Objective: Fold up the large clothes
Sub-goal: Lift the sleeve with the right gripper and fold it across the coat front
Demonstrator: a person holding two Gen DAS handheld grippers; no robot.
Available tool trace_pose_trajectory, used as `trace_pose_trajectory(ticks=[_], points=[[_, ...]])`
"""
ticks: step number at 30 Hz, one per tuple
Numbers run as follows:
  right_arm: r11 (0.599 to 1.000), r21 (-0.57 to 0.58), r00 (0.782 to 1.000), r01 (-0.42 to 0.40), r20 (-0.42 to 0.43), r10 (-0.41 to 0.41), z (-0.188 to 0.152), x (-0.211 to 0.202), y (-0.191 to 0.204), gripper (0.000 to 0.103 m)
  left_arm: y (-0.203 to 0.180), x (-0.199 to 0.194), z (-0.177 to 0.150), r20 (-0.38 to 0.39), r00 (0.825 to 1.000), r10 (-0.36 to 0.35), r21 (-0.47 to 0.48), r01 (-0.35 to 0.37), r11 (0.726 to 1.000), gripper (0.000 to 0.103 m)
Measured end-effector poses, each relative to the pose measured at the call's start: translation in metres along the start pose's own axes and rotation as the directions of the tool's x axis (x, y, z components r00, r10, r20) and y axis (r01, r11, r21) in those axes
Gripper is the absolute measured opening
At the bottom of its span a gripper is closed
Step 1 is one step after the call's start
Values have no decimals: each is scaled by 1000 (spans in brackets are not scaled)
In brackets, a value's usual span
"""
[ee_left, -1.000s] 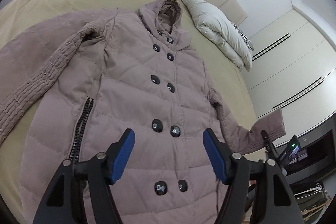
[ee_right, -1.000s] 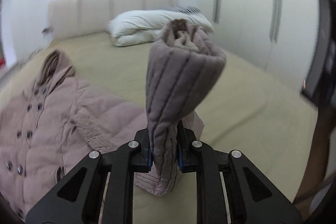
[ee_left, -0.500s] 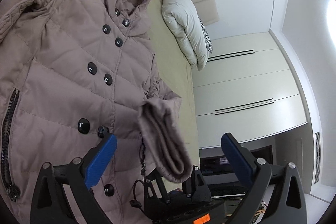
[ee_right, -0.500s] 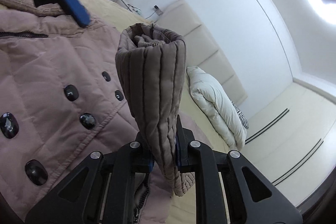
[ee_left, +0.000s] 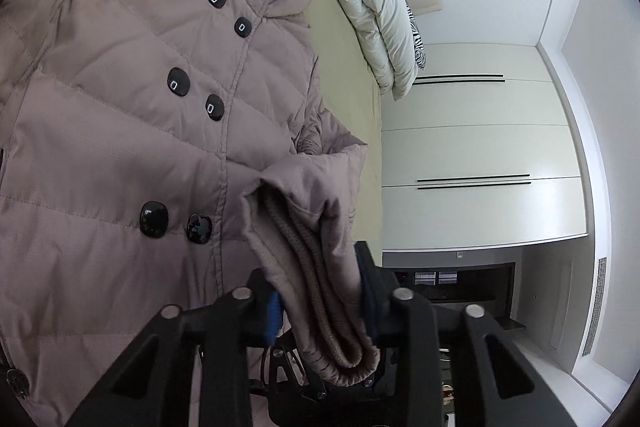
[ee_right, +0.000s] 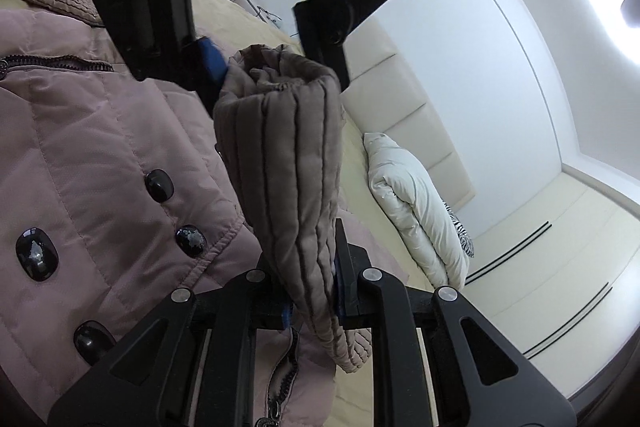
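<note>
- A mauve quilted hooded coat (ee_left: 120, 115) lies face up and spread flat on the bed, with two columns of dark glossy buttons (ee_left: 154, 219).
- Its ribbed sleeve cuff (ee_right: 288, 163) is lifted above the coat's front, bunched.

Cut off at the left and bottom edges of the left wrist view the coat (ee_left: 120, 115), hidden behind the cuff (ee_left: 320, 267) most of the blue pads (ee_left: 273, 311) of the left gripper (ee_left: 320, 301), too dark and small to tell the shelf items (ee_left: 436, 277) under the wardrobe.
</note>
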State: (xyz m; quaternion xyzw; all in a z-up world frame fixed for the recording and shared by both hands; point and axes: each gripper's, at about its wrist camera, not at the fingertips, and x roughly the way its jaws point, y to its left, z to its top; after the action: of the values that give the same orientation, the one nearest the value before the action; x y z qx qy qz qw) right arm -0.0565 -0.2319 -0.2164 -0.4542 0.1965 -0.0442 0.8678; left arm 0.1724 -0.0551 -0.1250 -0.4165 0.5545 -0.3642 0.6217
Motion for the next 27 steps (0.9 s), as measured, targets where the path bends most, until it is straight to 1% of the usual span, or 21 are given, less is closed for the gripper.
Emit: trace_pose_trajectory(ticks=[3, 4, 5, 6, 7, 8, 9, 10, 11, 12, 13, 14, 15, 16, 17, 18, 20, 23, 24, 25, 27], points=[[1000, 13, 1000, 3, 4, -3, 2, -8, -1, 22, -14, -6, 12, 10, 1000, -4, 25, 4, 1000, 19], [999, 35, 1000, -1, 12, 0, 1, -11, -4, 30, -23, -11, 20, 25, 1000, -10, 39, 9, 999, 19], [997, 79, 1000, -14, 9, 13, 0, -15, -10, 56, -33, -18, 28, 44, 999, -19, 52, 17, 998, 19], [985, 163, 999, -51, 5, 51, -3, -17, -20, 73, -46, -27, 38, 69, 997, -29, 73, 24, 997, 19], [949, 294, 993, -112, 9, 114, -9, -20, -37, 91, -59, -37, 48, 97, 995, -36, 96, 27, 995, 19], [881, 440, 983, -173, 18, 184, -17, -19, -55, 92, -72, -48, 57, 124, 991, -43, 121, 28, 992, 19], [780, 580, 963, -233, 28, 267, -29, -12, -74, 92, -86, -59, 66, 151, 987, -50, 144, 28, 989, 19], [656, 706, 940, -269, 42, 340, -44, 0, -91, 92, -99, -70, 75, 178, 983, -56, 169, 25, 985, 19], [504, 812, 913, -293, 81, 400, -62, 12, -107, 92, -111, -79, 82, 201, 978, -60, 190, 21, 981, 19], [307, 898, 879, -316, 155, 452, -85, 29, -121, 92, -122, -88, 89, 222, 973, -67, 206, 20, 978, 19], [80, 944, 839, -320, 243, 486, -111, 50, -130, 92, -131, -95, 96, 239, 968, -73, 217, 20, 976, 19], [-145, 943, 801, -299, 330, 500, -136, 68, -134, 92, -138, -103, 102, 258, 963, -79, 224, 20, 974, 19], [-338, 901, 764, -272, 416, 493, -157, 85, -134, 92, -144, -109, 108, 276, 958, -84, 231, 19, 973, 19], [-475, 841, 737, -258, 489, 466, -170, 100, -131, 92, -150, -116, 113, 291, 953, -89, 239, 17, 971, 19], [-554, 790, 716, -262, 544, 437, -177, 114, -128, 92, -155, -121, 117, 303, 949, -91, 245, 15, 969, 19], [-601, 752, 693, -269, 585, 421, -176, 128, -125, 92, -160, -124, 121, 312, 946, -92, 252, 11, 968, 19], [-667, 694, 662, -270, 637, 395, -170, 152, -118, 92, -166, -129, 126, 327, 941, -93, 264, 3, 964, 19], [-801, 540, 623, -256, 726, 291, -164, 192, -104, 92, -169, -137, 133, 340, 936, -93, 267, -1, 964, 19], [-834, 496, 616, -242, 743, 263, -161, 206, -99, 92, -168, -138, 136, 341, 935, -95, 264, 1, 965, 19], [-859, 465, 618, -216, 746, 248, -158, 216, -91, 92, -165, -140, 137, 344, 934, -97, 259, 5, 966, 19], [-884, 435, 627, -173, 741, 241, -152, 232, -78, 92, -161, -142, 140, 349, 932, -97, 256, 5, 967, 19]])
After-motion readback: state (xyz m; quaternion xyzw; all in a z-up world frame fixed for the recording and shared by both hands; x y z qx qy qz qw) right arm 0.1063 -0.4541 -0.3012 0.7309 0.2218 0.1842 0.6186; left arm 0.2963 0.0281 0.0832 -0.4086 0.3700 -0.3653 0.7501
